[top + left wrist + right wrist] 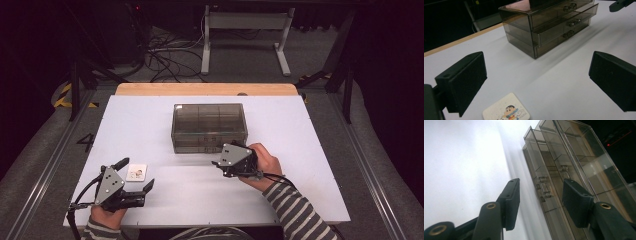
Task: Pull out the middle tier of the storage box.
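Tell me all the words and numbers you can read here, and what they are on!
"4": a dark number painted on the grey floor, left of the table.
The small square coaster shows a cartoon boy, but no letters on it can be read.
The smoky plastic drawer box shows no words or labels.

Striped sleeves [295, 212]; black hand-held gripper [134, 178], grey plate.

A painted "4" [86, 141] marks the floor left of the table [150, 115].
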